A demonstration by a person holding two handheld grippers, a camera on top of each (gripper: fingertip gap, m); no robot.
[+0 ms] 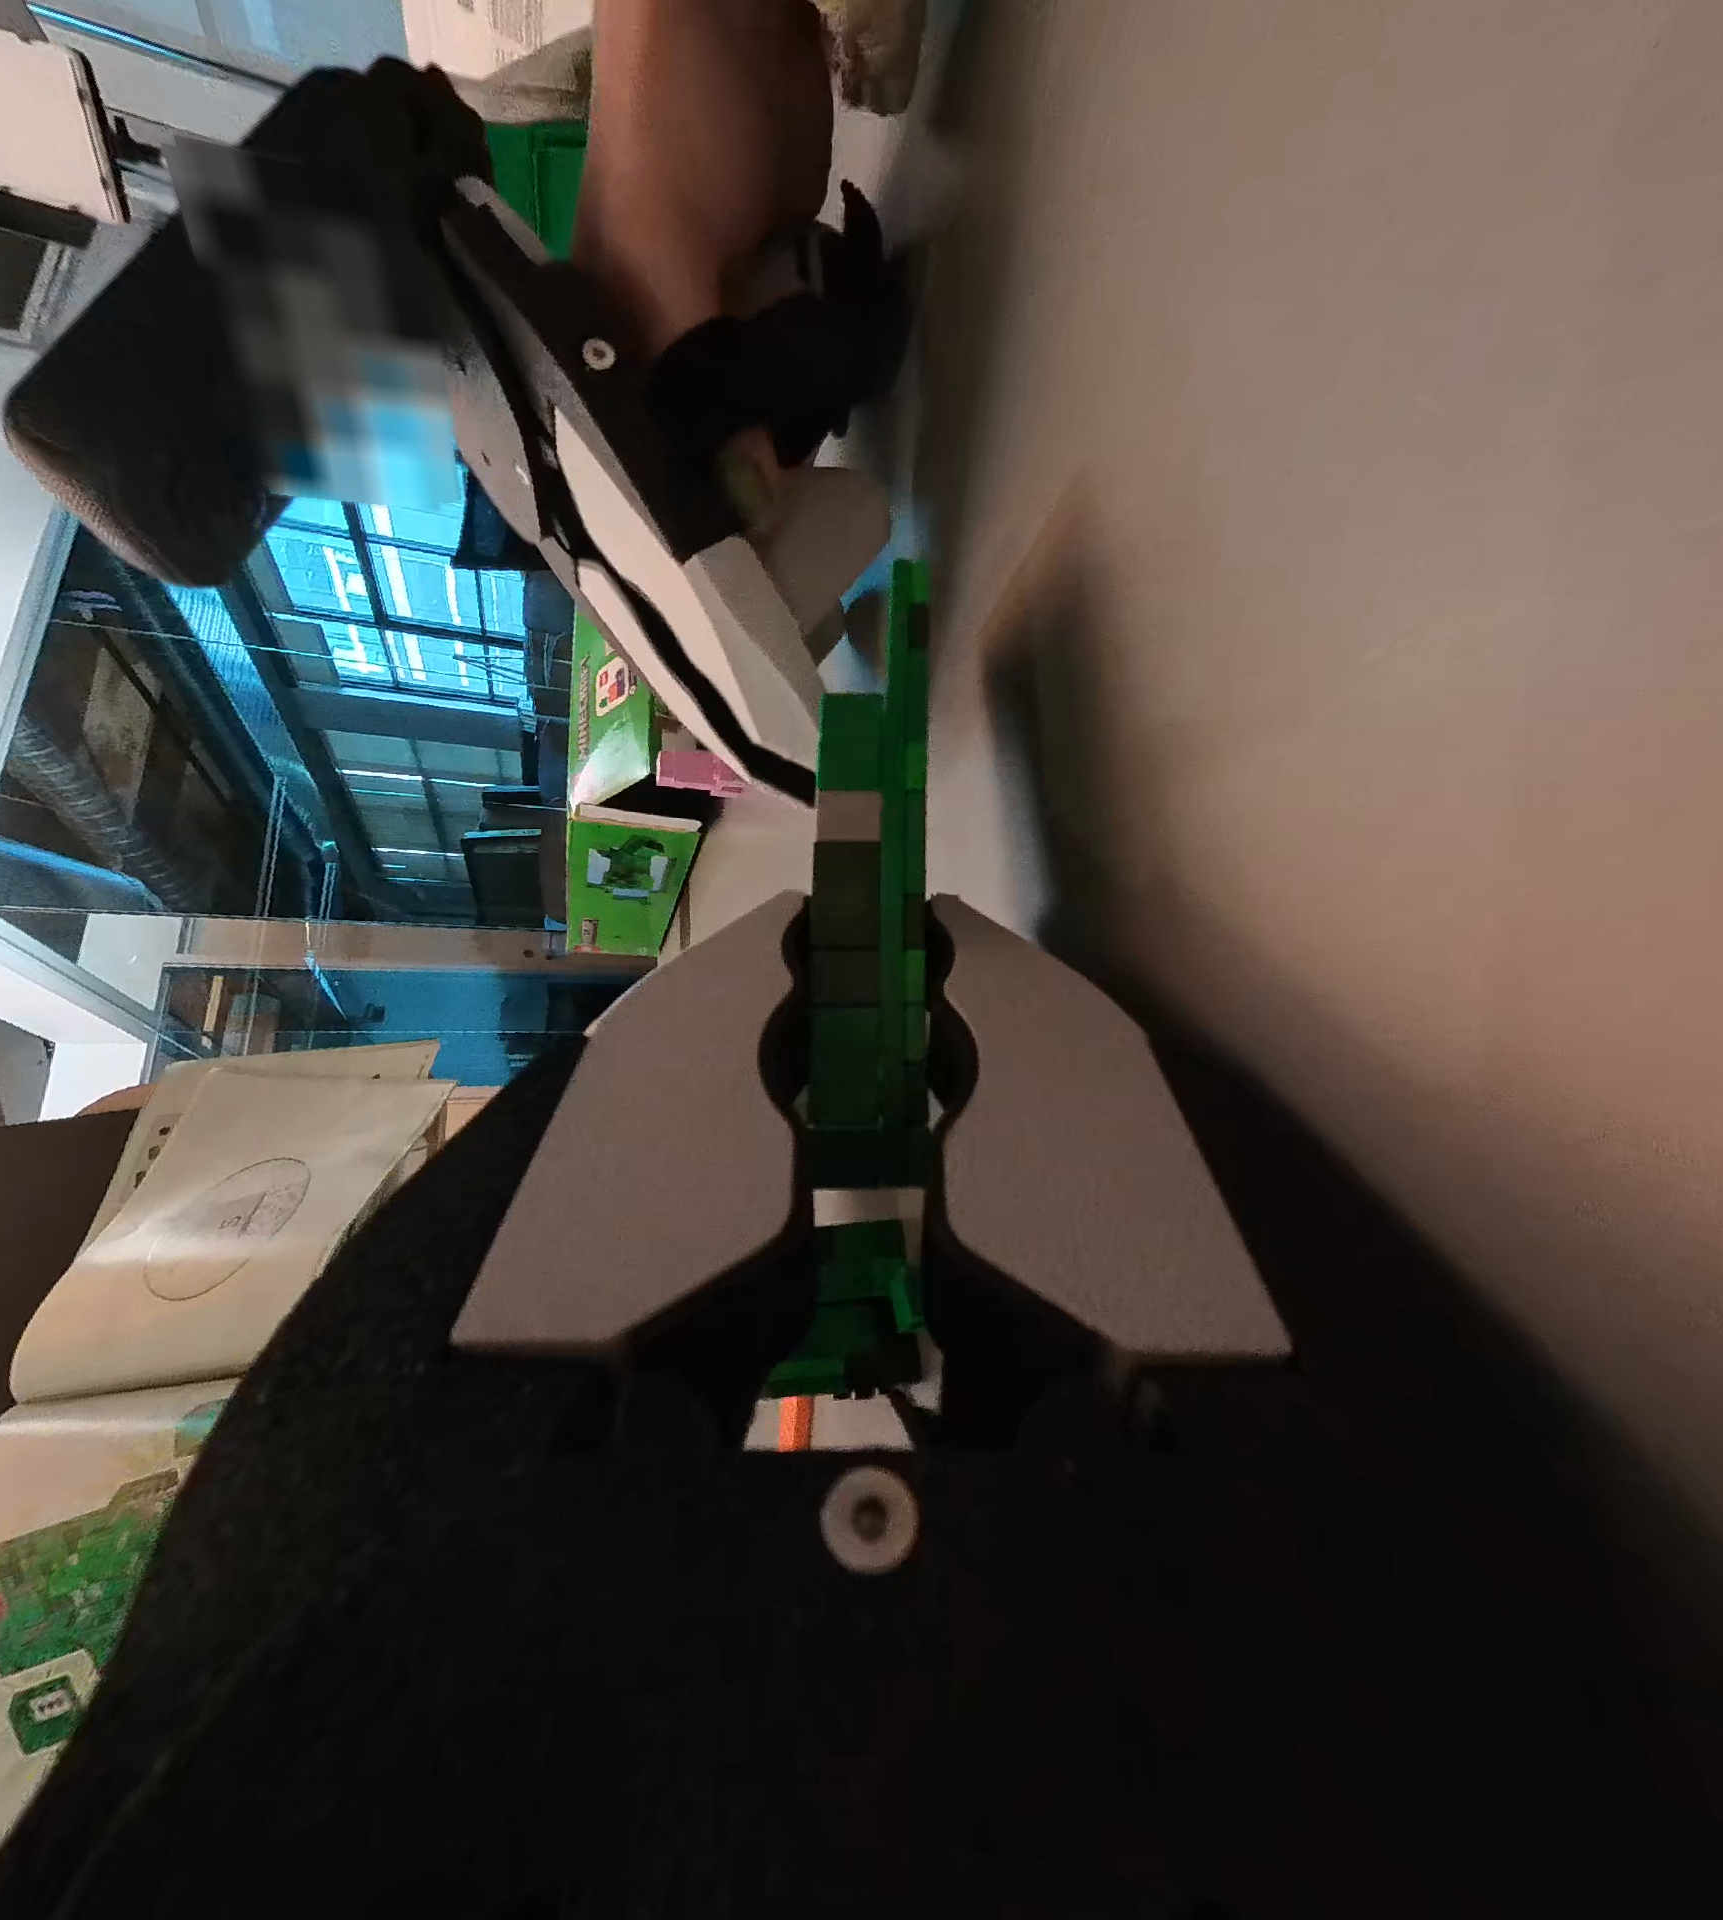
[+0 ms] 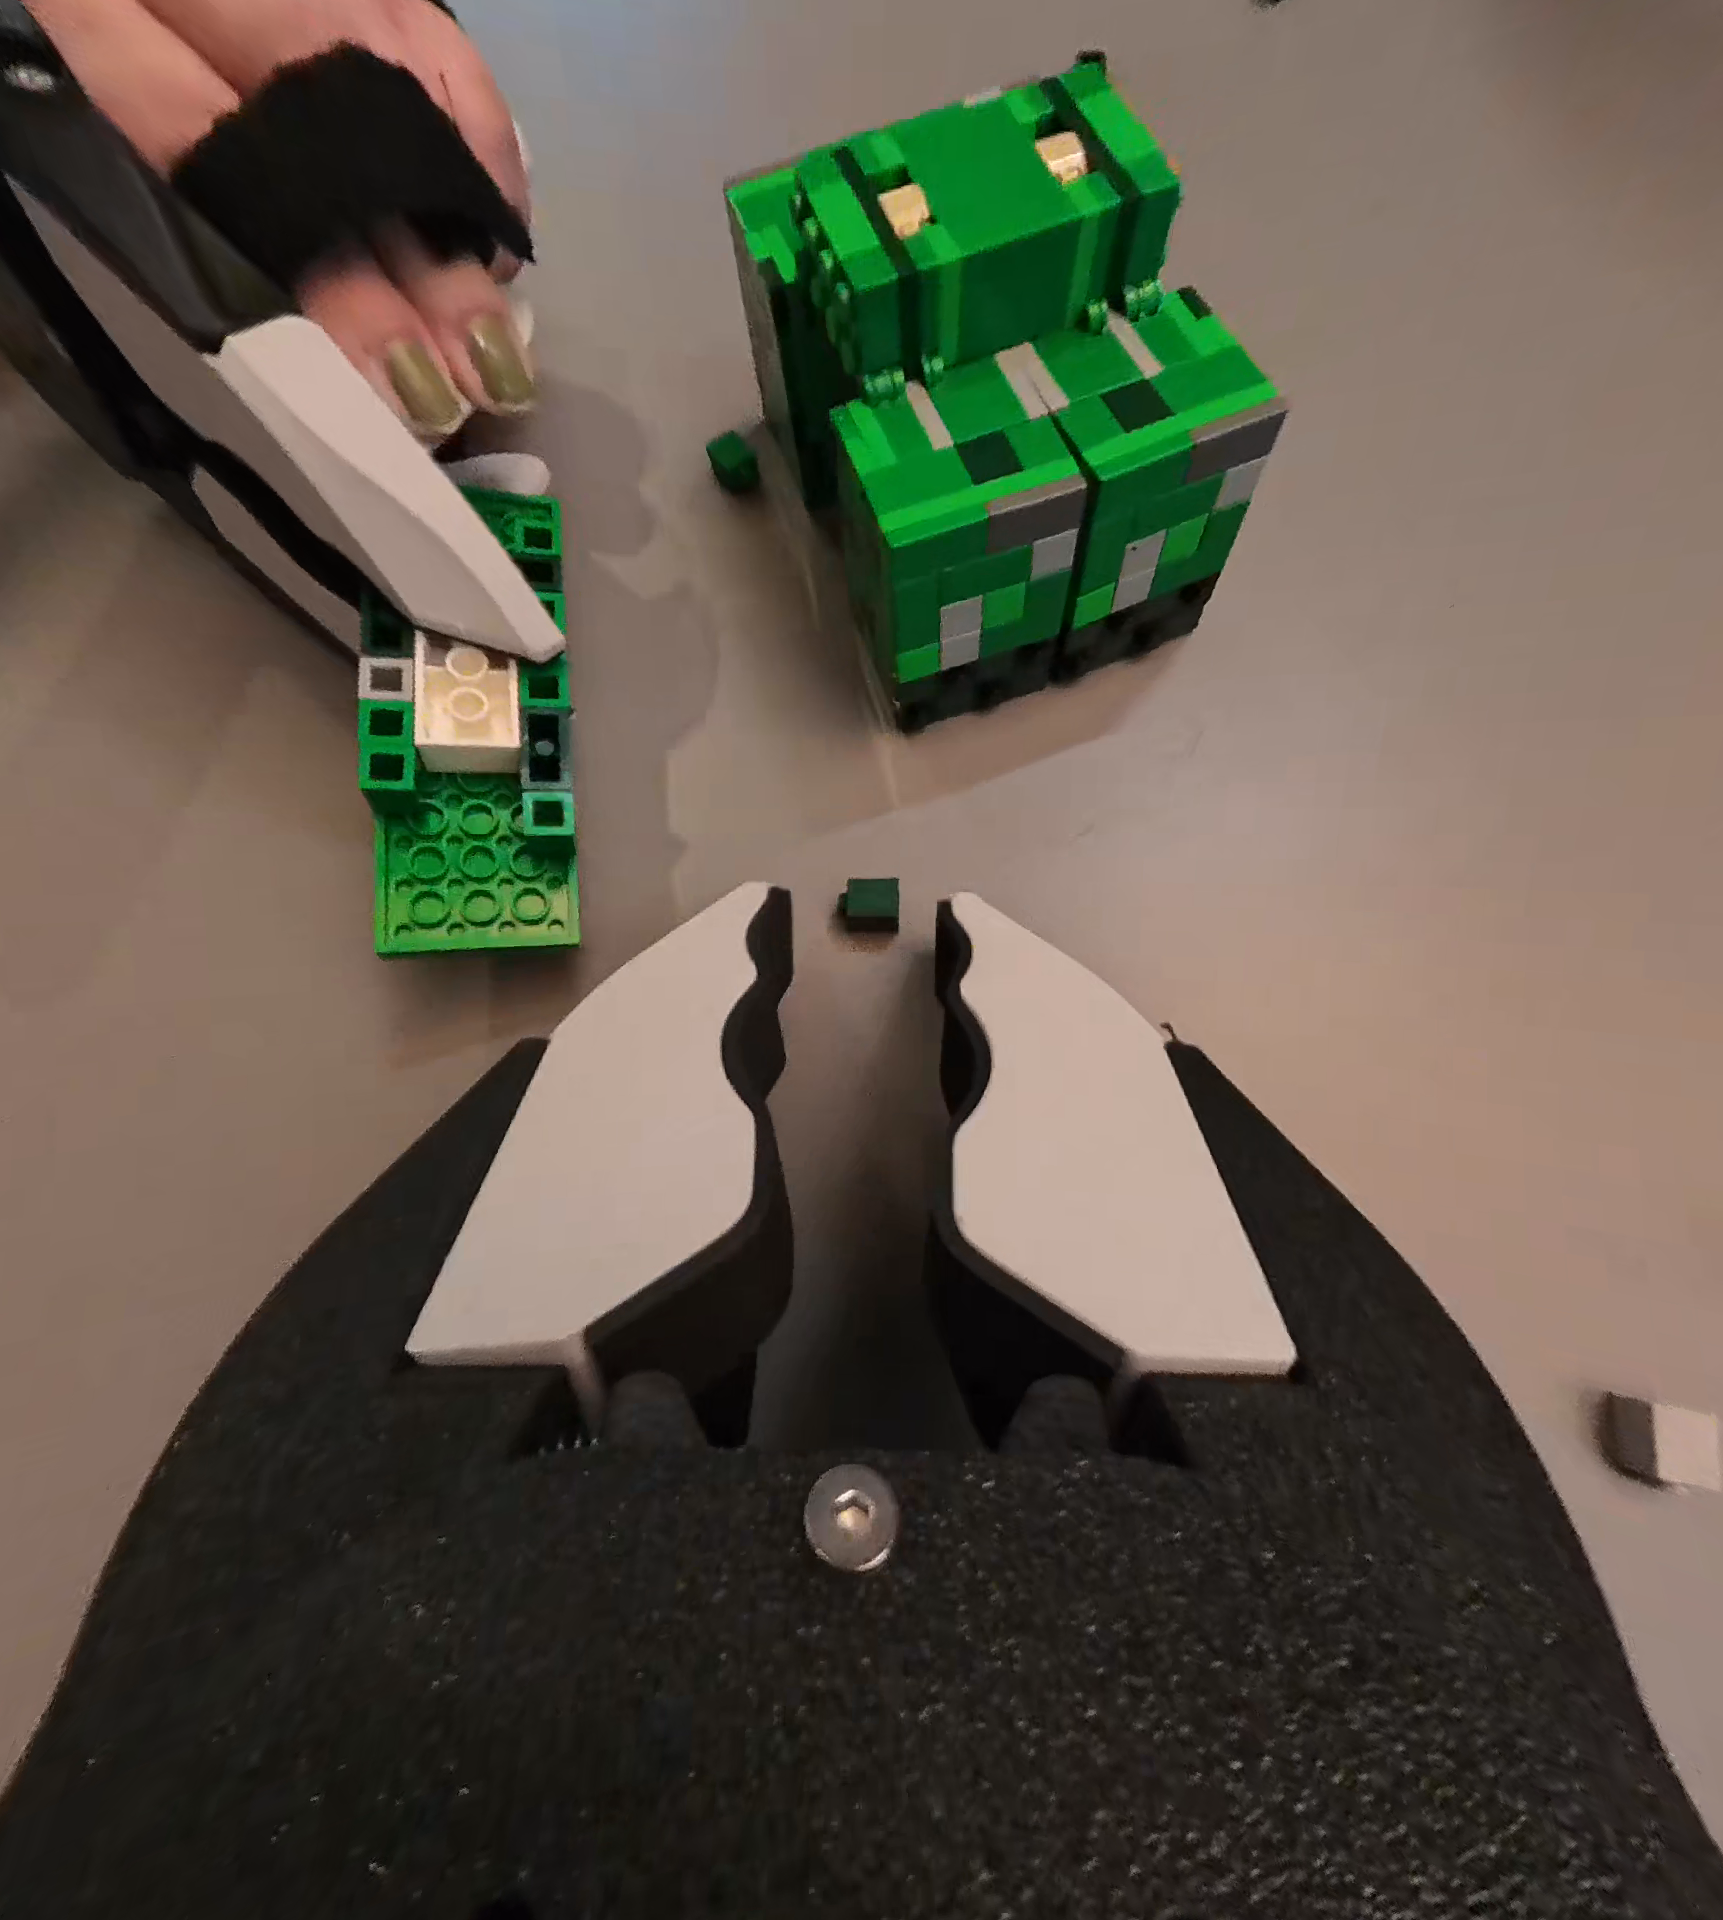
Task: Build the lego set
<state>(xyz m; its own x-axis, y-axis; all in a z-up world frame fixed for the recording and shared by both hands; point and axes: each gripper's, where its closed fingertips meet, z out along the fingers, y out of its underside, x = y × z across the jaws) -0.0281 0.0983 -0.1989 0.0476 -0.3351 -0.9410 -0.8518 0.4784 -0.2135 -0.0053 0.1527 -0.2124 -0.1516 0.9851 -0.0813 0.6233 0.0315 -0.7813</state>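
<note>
The right gripper (image 2: 862, 904) hovers low over the grey table (image 2: 1459, 935), its jaws parted and empty, lined up on a small dark green piece (image 2: 872, 900) that lies on the table just beyond the fingertips. To the far left, the left gripper (image 2: 483, 623) is clamped on a flat green panel (image 2: 478, 873) — a plate lying studs-down, with a white brick (image 2: 465, 707) seated among green frame pieces. The left wrist view confirms it: that gripper's (image 1: 862, 925) fingers are closed on the panel's (image 1: 872, 790) edge.

Far right stands the large green blocky model (image 2: 1033, 416), with another tiny green piece (image 2: 734, 457) loose at its near-left foot and a grey piece (image 2: 1662, 1444) lying well apart at the near right.

The risk, as I judge it, is the pick itself. The dark piece is very small against wide, scalloped jaws (little flat pad to bear on it), so closing off-centre could squirt it sideways or flip it. Pressing it home later could also lever the panel out of the left gripper's grip, since only an edge is held.
</note>
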